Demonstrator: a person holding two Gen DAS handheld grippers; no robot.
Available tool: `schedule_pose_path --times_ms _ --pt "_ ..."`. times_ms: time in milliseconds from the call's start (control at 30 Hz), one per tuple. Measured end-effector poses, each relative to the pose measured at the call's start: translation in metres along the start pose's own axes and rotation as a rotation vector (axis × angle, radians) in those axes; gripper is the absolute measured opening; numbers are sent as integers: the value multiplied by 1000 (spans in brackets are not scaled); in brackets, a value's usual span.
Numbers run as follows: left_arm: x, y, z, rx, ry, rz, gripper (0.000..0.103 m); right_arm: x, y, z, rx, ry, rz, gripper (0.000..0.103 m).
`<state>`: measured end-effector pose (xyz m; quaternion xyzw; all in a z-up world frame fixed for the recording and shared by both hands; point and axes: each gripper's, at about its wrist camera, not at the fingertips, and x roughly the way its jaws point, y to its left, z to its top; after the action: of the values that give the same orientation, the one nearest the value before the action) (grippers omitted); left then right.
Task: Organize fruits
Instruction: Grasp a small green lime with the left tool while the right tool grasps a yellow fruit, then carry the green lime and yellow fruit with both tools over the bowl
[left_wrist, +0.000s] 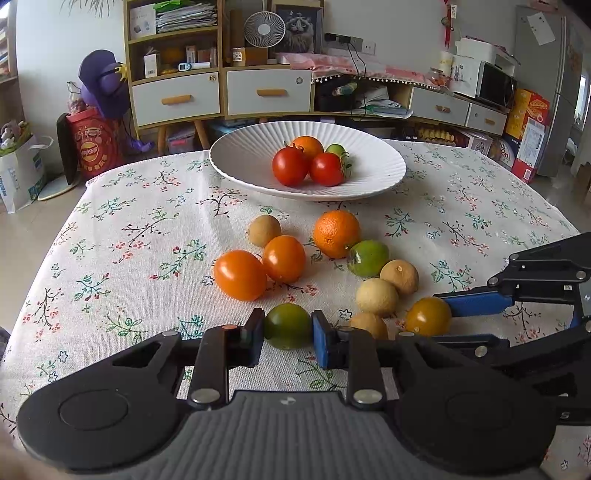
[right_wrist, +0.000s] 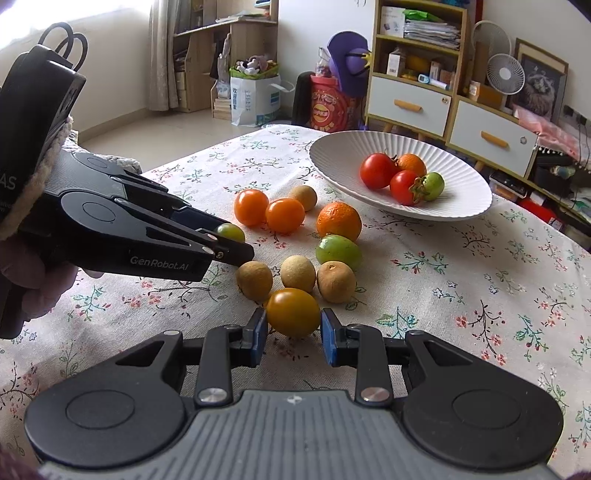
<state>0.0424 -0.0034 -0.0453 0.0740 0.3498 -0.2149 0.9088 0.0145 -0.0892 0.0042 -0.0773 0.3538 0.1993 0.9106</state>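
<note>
Both grippers work low over the near part of the table (left_wrist: 110, 229), which wears a floral cloth. Left gripper (left_wrist: 288, 332) is clamped on a dark green tomato (left_wrist: 287, 326), its black pad touching one side and its blue pad the other. Right gripper (right_wrist: 293, 328) straddles a yellow tomato (right_wrist: 293, 312) with its blue pads just beside each flank; a thin gap shows on both sides, so the jaws stand parted and nothing is gripped.

Just beyond the yellow tomato sit three tan longans (right_wrist: 298, 274) in a row, touching or nearly touching one another. Behind them lies a light green tomato (right_wrist: 338, 252), and against its far side an orange (right_wrist: 339, 220). Toward the table's left edge from these, two orange tomatoes (right_wrist: 267, 211) rest side by side, with a fourth longan (right_wrist: 303, 196) just behind them.

Near the far edge of the table stands a white ribbed plate (right_wrist: 340, 155). It holds two red tomatoes (right_wrist: 376, 170), a small orange (right_wrist: 413, 163) behind them and a green tomato (right_wrist: 434, 185).
</note>
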Motion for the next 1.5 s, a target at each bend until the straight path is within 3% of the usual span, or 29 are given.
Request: schedule_pose_path --times_ms 767,1100,1500 --pt "-14 -2 46 -98 -49 -2 18 -13 -34 47 95 -84 -80 28" --pt "24 -11 83 -142 -60 -9 18 9 -77 72 173 -93 -127 28" --pt "68 -25 88 -83 -38 -4 18 40 -108 74 240 -39 -107 28"
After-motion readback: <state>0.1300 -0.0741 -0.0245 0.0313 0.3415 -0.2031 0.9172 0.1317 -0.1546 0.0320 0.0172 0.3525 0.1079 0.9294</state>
